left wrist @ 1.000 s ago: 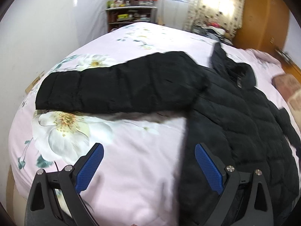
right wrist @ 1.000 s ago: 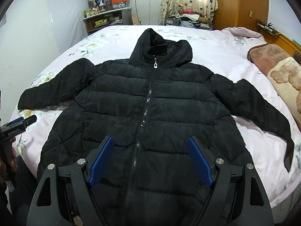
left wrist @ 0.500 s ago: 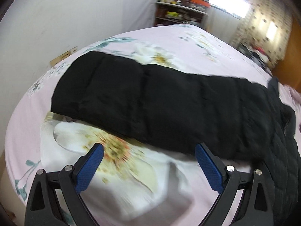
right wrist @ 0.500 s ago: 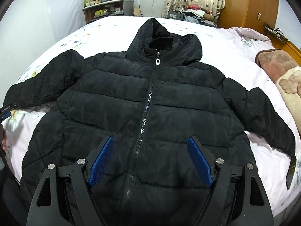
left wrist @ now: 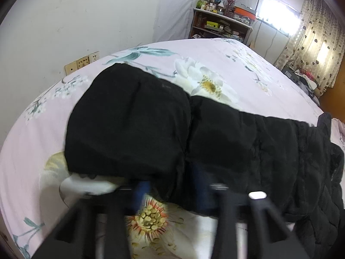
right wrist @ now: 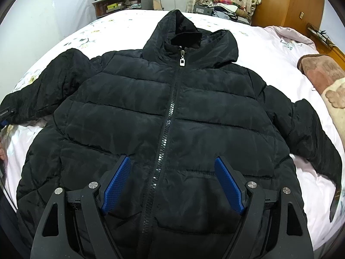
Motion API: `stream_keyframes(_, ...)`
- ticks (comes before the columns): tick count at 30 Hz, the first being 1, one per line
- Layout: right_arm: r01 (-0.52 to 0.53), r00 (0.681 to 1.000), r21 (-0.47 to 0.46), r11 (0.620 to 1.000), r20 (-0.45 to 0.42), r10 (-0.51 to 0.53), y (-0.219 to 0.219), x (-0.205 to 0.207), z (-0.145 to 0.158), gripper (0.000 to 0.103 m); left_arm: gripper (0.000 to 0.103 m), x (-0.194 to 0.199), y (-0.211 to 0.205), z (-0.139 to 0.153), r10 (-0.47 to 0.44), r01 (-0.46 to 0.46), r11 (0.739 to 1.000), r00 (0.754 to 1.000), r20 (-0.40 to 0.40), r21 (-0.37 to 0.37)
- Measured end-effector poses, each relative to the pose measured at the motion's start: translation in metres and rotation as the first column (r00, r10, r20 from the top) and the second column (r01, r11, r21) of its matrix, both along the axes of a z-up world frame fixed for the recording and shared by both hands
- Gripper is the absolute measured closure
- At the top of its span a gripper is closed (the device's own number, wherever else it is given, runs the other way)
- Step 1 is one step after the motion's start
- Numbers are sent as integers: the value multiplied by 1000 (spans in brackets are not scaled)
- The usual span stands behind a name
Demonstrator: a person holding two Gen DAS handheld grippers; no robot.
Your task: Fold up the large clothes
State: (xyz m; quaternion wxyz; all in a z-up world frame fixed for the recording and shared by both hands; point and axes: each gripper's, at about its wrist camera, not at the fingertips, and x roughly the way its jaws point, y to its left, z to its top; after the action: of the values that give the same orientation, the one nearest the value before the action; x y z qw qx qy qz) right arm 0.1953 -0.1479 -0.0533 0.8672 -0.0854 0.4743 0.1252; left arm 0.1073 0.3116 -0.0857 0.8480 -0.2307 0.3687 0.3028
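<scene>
One black puffer jacket lies front-up and zipped on the one bed, its hood pointing away from the fingers and its two sleeves spread to either side. One zipper runs down its middle, with a single silver pull at the collar.

At the far left edge of the right wrist view, a dark piece of the left gripper shows at the end of the jacket's left-hand sleeve. Its own camera sees that sleeve close up, filling the space just ahead of the fingers. The left gripper points steeply down at the bed, and its two blue pads are blurred as the jaws close, with the near edge of the sleeve bunched between them; whether the pads already press the cloth cannot be told through the blur. Below the pads, one large printed flower on the sheet shows between the finger bases.

The right gripper hangs over the jacket's lower front, tilted steeply downward. Its two blue pads stand wide apart, one on each side of the zipper, with nothing clamped. To the right of the fingers the other sleeve slopes toward the bed's edge, and beyond it lies one brown and cream blanket.
</scene>
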Motion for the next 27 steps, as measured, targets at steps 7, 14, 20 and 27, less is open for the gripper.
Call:
stream_keyframes(7, 21, 1000, 13, 1000, -7, -21, -14, -8, 1, 23, 90, -4, -24, 58, -113, 114, 993, 989, 94, -8)
stream_keyframes(14, 52, 998, 48, 997, 21, -53, -37, -23, 16, 23, 91, 9, -87, 144, -323, 317, 946, 918, 230, 66)
stream_keyframes(20, 91, 994, 78, 993, 49, -95, -67, -40, 31, 23, 91, 42, -169, 189, -510, 503, 859, 817, 270, 100)
stream_keyframes(27, 169, 983, 99, 981, 60, -175, -106, -53, 37, 23, 91, 91, -264, 191, -670, 685, 726, 685, 287, 61)
